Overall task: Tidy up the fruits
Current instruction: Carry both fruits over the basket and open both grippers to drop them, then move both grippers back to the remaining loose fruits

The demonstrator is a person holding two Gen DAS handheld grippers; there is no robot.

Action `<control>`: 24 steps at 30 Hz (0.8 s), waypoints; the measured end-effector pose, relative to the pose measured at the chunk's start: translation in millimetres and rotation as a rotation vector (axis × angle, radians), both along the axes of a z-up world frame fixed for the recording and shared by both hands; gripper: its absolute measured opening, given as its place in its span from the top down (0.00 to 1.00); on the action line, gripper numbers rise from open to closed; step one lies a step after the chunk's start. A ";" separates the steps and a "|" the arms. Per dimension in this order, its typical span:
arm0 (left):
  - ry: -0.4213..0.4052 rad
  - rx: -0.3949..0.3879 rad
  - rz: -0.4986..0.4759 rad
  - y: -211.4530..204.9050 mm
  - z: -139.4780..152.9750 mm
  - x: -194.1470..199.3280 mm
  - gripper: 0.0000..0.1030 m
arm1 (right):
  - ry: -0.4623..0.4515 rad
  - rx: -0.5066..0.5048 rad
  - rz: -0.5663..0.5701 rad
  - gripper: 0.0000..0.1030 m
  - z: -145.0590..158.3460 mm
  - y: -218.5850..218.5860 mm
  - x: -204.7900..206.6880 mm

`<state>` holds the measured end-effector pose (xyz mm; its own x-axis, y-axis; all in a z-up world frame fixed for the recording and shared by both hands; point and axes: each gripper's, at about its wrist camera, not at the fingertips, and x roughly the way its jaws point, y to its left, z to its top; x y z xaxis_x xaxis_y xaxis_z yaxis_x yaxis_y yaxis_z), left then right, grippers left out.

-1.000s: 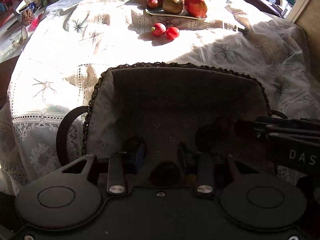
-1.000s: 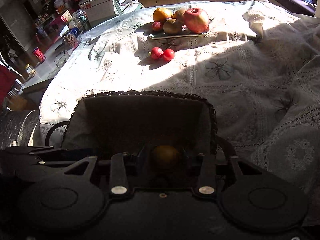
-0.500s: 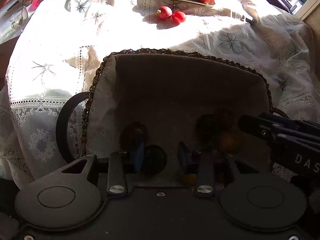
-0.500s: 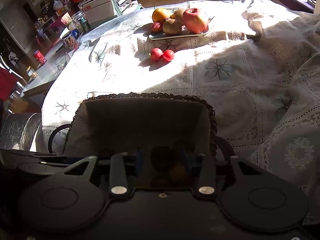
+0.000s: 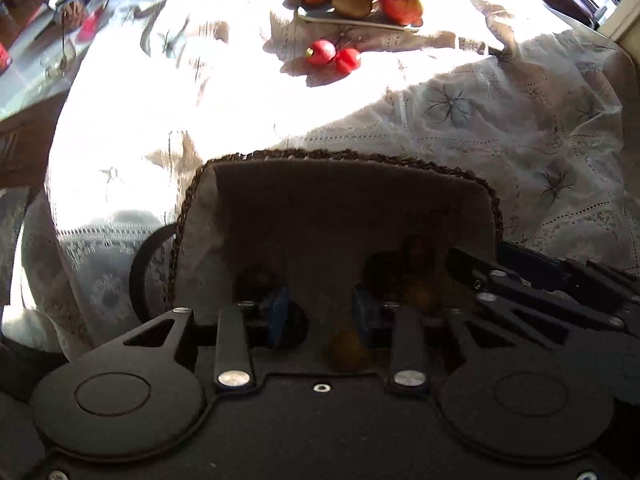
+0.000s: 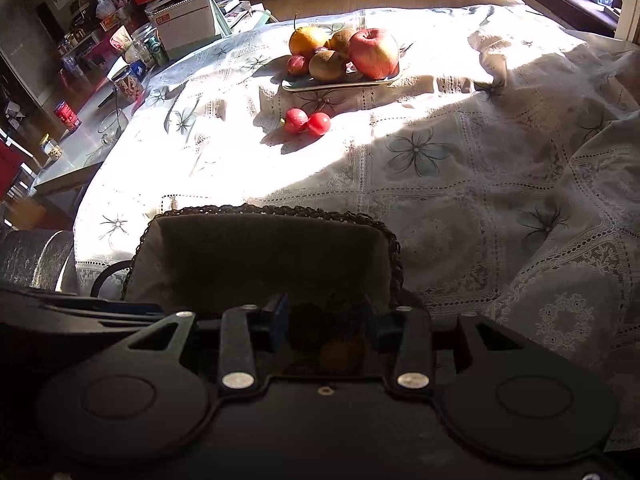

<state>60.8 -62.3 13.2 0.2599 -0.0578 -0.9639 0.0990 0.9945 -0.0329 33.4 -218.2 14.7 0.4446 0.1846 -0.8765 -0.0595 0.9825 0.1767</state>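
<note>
A dark-rimmed, cloth-lined basket [image 5: 340, 156] [image 6: 272, 216] sits at the table's near edge, in shadow. Several small fruits lie on its floor, among them a dark one [image 5: 256, 276] and an orange-brown one [image 5: 348, 346] [image 6: 340, 354]. My left gripper [image 5: 319, 312] hangs open over the basket's near side, gripping nothing. My right gripper [image 6: 330, 326] is open above the fruits too, and its fingers [image 5: 520, 288] reach in from the right. Farther off, a plate [image 6: 340, 85] holds an apple [image 6: 374, 54], a kiwi [image 6: 327, 66] and an orange [image 6: 303, 42]. Two small red fruits [image 6: 296, 120] [image 5: 320, 52] lie on the cloth.
A white lace tablecloth [image 6: 440, 200] covers the round table, sunlit across the middle. Jars, cans and a box [image 6: 184, 28] crowd a glass surface beyond the table's left side. The basket's dark handle [image 5: 140, 272] sticks out on its left.
The right gripper opened and let an orange-brown fruit drop into the basket. The dark fruit between the left fingers now lies in the basket. Both grippers have pulled back slightly.
</note>
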 end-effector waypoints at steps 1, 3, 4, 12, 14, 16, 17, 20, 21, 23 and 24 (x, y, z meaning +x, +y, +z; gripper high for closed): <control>-0.045 0.026 -0.034 -5.2 10.2 -3.3 0.60 | 0.000 -0.013 -0.004 0.59 1.3 -0.8 0.0; -0.102 0.047 -0.073 -10.0 25.7 -7.9 0.60 | 0.011 -0.015 -0.013 0.59 1.9 -3.7 0.6; -0.123 0.046 -0.077 -10.7 34.7 -8.9 0.60 | 0.019 -0.005 -0.016 0.59 2.4 -5.4 0.5; -0.233 0.050 -0.080 -10.5 72.6 7.8 0.60 | 0.012 -0.013 -0.034 0.60 4.3 -5.8 7.3; -0.253 0.050 -0.076 -6.8 75.3 16.1 0.60 | 0.011 -0.019 -0.037 0.60 1.6 -5.5 12.4; -0.269 0.027 -0.065 0.6 78.0 26.9 0.60 | 0.009 -0.029 -0.047 0.60 -0.2 -6.0 20.2; -0.276 0.014 -0.052 5.3 78.6 33.6 0.60 | 0.008 -0.031 -0.053 0.60 -0.1 -6.8 27.1; -0.285 -0.048 -0.016 22.6 74.3 59.4 0.60 | -0.004 -0.023 -0.059 0.60 1.9 -8.9 49.7; -0.287 -0.059 -0.006 26.9 71.1 68.4 0.60 | -0.012 -0.021 -0.063 0.60 3.1 -9.1 58.6; -0.280 -0.079 0.020 36.4 61.4 89.0 0.60 | -0.027 -0.015 -0.081 0.59 5.3 -9.6 78.2; -0.275 -0.084 0.032 39.7 56.9 97.5 0.60 | -0.033 -0.009 -0.083 0.59 6.0 -9.3 87.4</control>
<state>158.3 -22.6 70.1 0.5140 -0.1223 -0.8490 0.0844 0.9922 -0.0918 120.9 -227.5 20.7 0.4870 0.1387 -0.8623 0.0161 0.9857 0.1676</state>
